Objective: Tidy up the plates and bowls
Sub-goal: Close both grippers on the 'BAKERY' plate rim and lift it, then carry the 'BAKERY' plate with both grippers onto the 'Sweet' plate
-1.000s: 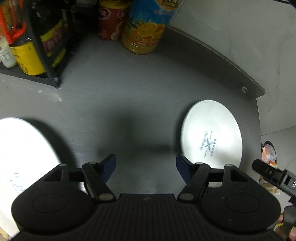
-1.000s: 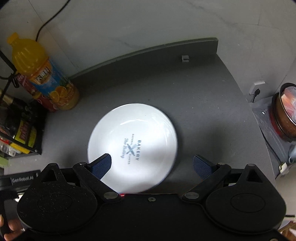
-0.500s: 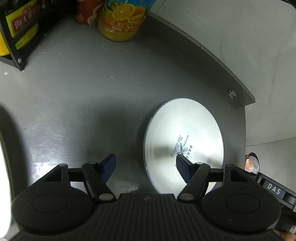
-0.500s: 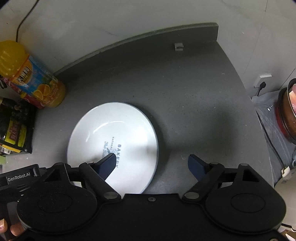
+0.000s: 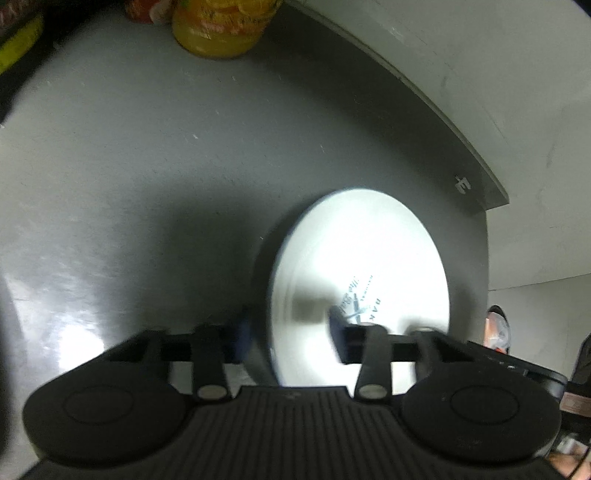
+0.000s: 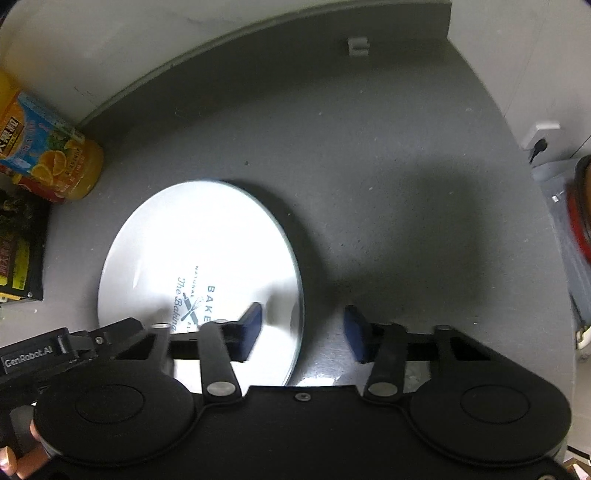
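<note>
I take the white plate (image 6: 207,254) as my landmark; it lies flat on the grey counter (image 6: 369,155), printed with a dark bakery logo near its middle, and it is the only dish I can see in either view. My right gripper (image 6: 301,328) straddles the plate's right-hand rim; its jaws stand wide, one blue pad (image 6: 251,325) above the plate's inner surface and the other over bare counter just beside the rim; I cannot tell whether either pad touches the plate.

From the left wrist view the same plate (image 5: 362,266) fills the right half of the picture; my left gripper (image 5: 291,332) straddles its left-hand rim, jaws apart, one finger (image 5: 341,328) over the logo and the other over the counter (image 5: 147,166) just outside the rim; the fingers are blurred, so contact is unclear to me.

Behind the plate, well apart from it and close to the raised back edge of the counter, stands an orange juice bottle (image 6: 51,162); in the left view only its base (image 5: 221,26) shows. A dark rack (image 6: 22,254) holding yellow-labelled packets sits to the plate's left, beyond the bottle. A small pale clip (image 6: 357,46) sits on the back edge behind the plate. Beyond the counter's end, to the plate's right, I see a wall socket (image 6: 541,138) with a plug.
</note>
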A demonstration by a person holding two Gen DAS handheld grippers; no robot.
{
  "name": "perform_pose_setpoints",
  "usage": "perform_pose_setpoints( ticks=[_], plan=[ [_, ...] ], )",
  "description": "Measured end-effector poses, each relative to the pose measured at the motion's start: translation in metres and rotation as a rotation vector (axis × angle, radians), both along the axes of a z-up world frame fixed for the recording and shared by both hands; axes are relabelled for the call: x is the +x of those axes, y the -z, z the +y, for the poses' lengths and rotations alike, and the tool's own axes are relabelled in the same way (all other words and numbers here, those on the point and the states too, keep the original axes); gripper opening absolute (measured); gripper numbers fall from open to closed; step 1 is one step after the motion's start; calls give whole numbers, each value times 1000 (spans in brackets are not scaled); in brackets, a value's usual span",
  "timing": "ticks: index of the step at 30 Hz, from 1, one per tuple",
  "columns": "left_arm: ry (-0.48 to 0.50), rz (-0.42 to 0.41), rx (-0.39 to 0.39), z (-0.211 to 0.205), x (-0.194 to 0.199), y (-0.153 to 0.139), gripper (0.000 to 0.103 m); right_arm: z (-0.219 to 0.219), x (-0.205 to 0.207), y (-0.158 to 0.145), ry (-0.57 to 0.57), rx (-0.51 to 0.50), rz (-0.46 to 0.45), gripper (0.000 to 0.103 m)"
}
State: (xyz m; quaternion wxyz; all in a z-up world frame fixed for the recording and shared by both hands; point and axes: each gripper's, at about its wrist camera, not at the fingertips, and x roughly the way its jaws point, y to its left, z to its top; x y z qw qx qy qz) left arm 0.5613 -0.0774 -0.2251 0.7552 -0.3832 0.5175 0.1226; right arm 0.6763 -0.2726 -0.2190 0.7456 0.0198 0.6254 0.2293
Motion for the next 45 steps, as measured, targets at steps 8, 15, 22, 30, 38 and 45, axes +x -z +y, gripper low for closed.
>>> perform_pose_setpoints(
  ticks=[8,15,22,30,38,45],
  plan=[
    [-17,28,-22,10,3,4,9,3,7,2,-48,40,8,18],
    [-7,7,-20,25,-1,-10,12,8,4,-31,-119,90,-108,10],
    [0,-22,9,40,-8,-29,12,17,-6,-52,-173,86,-180,11],
    [13,-46,16,51,-21,-48,12,30,-17,-74,-171,98,-221,11],
    [12,-69,14,54,-24,-53,12,42,-37,-103,-173,117,-255,11],
    [0,-83,23,74,-46,-68,13,59,-58,-117,-201,136,-291,11]
  ],
)
